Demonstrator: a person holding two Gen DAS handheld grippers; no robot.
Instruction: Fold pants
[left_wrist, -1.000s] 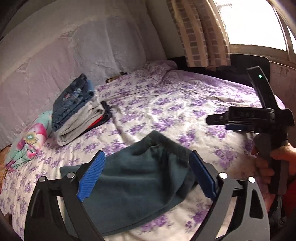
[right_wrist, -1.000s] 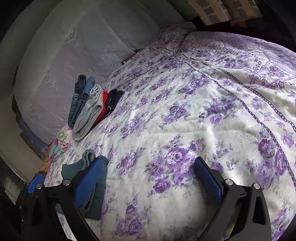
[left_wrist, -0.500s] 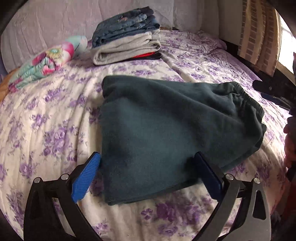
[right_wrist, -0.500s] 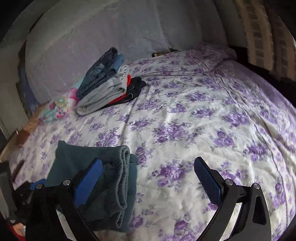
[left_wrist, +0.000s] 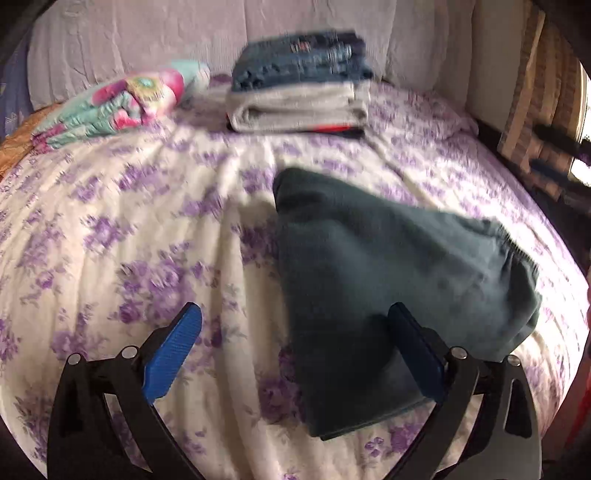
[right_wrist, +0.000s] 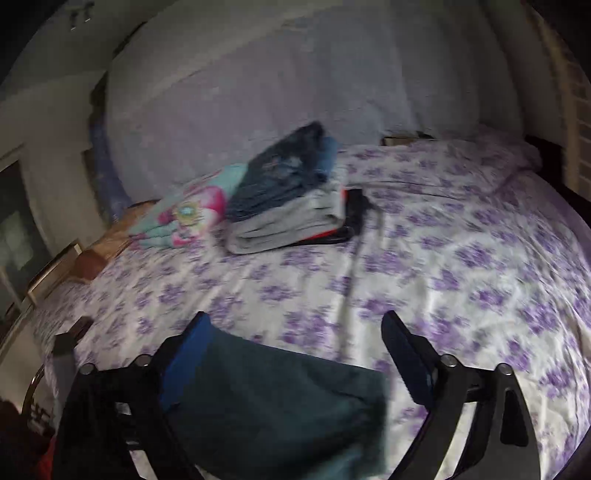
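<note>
The dark teal pants (left_wrist: 391, 280) lie folded into a compact bundle on the purple-flowered bedsheet (left_wrist: 140, 236). My left gripper (left_wrist: 295, 350) is open and empty, above the near left edge of the pants; its right finger overlaps the cloth in view. In the right wrist view the pants (right_wrist: 273, 402) lie low in front, and my right gripper (right_wrist: 295, 365) hangs open and empty over them. Both views are motion-blurred.
A stack of folded clothes (left_wrist: 299, 99), jeans on top of grey, red and black items, sits near the headboard and also shows in the right wrist view (right_wrist: 291, 195). A colourful folded cloth (left_wrist: 122, 103) lies left of it. A curtain (left_wrist: 539, 96) hangs at the right.
Both cameras have swung: the left one leftward, so the pants now sit right of centre; the right one now sits over the pants. Both grippers have stayed open.
</note>
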